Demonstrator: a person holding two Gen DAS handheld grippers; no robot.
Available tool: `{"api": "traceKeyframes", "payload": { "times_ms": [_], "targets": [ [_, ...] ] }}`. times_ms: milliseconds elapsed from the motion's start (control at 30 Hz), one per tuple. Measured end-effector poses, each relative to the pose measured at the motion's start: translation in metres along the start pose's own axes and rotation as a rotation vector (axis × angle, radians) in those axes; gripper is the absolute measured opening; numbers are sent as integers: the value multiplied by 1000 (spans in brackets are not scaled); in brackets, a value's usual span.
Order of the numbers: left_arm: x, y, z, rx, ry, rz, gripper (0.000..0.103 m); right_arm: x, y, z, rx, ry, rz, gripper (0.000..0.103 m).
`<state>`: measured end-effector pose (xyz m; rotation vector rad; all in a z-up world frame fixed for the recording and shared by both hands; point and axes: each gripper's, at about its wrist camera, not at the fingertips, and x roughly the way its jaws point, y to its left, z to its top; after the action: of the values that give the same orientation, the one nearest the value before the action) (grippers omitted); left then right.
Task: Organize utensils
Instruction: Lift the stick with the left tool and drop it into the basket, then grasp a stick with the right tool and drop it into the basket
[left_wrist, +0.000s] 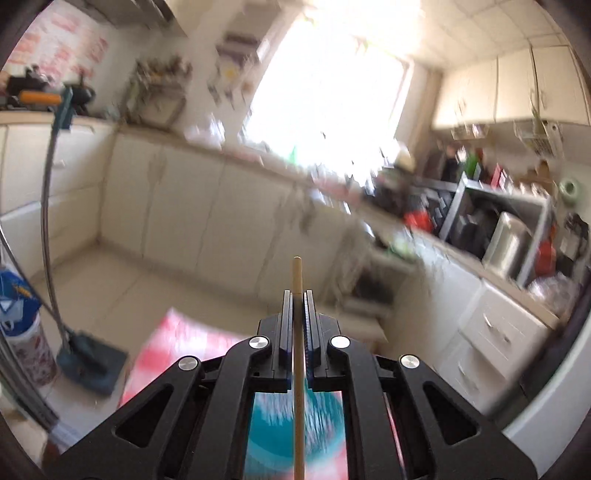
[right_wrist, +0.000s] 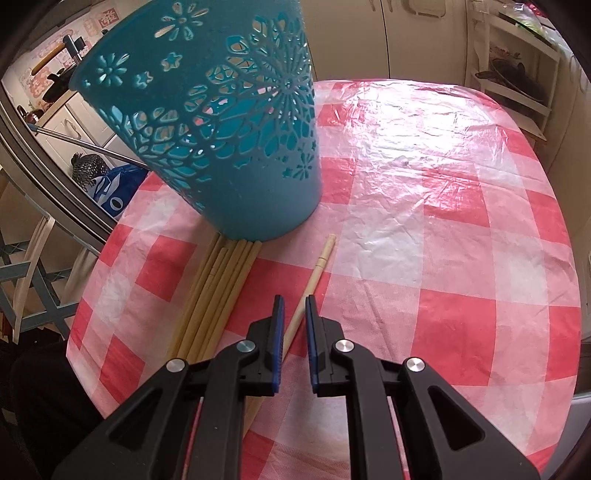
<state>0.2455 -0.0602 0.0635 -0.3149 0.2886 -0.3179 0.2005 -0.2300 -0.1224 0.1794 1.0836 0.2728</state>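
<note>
- Left gripper (left_wrist: 297, 295): jaws pressed together on a single wooden chopstick (left_wrist: 297, 273), which runs straight up between the pads and pokes out past the tips. Lifted off the table; the view beyond is blurred kitchen cabinets and a bright window.
- Below the left gripper, through its frame, a blurred patch of teal and red-and-white check shows.
- Right gripper (right_wrist: 294, 306): jaws a small gap apart, pads not pressing on anything. It points down at the table (right_wrist: 443, 221), which wears a red-and-white checked plastic cloth.
- One loose chopstick (right_wrist: 318, 266) lies on the cloth, running from between the right gripper's fingertips toward the far side, tilted right. Whether the pads touch it I cannot tell.
- A bundle of chopsticks (right_wrist: 218, 291) lies just left of the loose one, side by side, far ends reaching the foot of the basket.
- Teal plastic basket (right_wrist: 221, 129) with flower cut-outs stands at the far left of the table, upright.
</note>
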Motion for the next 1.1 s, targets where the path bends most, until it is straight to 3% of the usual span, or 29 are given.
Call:
{"api": "traceKeyframes", "payload": {
  "times_ms": [67, 233, 433, 600, 700, 767, 833, 967, 1100],
  "targets": [
    [14, 1, 4, -10, -54, 39, 5, 0, -1, -3, -5, -5, -11, 14],
    [50, 0, -2, -53, -99, 111, 5, 0, -4, -5, -16, -23, -38, 20],
    [79, 3, -44, 25, -1, 154, 5, -2, -10, -2, -7, -37, -48, 26],
    [74, 12, -74, 79, 91, 160, 6, -3, -13, -1, 4, -35, -42, 26],
    [54, 18, -84, 91, 118, 155, 17, -3, -15, -1, 19, -31, -32, 26],
    [35, 25, -88, 88, 116, 172, 44, -3, -15, 0, 24, -30, -36, 26],
    [17, 32, -95, 81, 101, 194, 54, -2, -14, 2, 23, -30, -43, 26],
    [2, 52, -107, 32, 130, 213, 58, 3, -7, 4, 13, -27, -77, 27],
    [5, 71, -112, 15, 180, 232, 58, 8, 15, 3, -88, -22, -192, 24]
  ]
}}
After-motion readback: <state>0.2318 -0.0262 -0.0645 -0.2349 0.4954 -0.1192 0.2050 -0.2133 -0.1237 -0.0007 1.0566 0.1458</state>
